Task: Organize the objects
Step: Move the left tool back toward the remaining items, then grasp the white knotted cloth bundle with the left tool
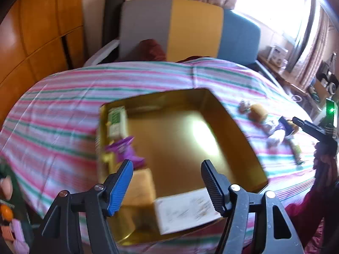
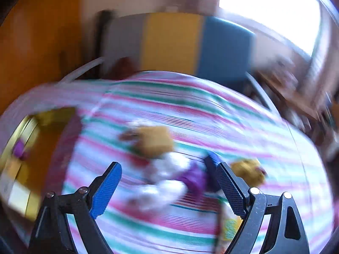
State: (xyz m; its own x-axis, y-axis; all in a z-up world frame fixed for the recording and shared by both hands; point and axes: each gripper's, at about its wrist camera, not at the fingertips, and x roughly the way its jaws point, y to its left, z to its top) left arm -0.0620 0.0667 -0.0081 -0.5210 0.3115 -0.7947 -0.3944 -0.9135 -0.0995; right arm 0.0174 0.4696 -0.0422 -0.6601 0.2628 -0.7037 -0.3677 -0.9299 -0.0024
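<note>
My left gripper (image 1: 167,187) gapes empty over the gold box (image 1: 231,114); my right gripper (image 2: 169,190), wide, empty, has toys (image 2: 169,173) at 12 o'clock.

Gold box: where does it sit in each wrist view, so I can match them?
Left wrist: the gold box fills the centre, lying open on the striped bedspread, straight ahead of the open left tool.
Right wrist: it is at the far left edge, blurred and partly cut off, left of the open right tool.
Shared landmark: the grey, yellow and blue headboard.
</note>
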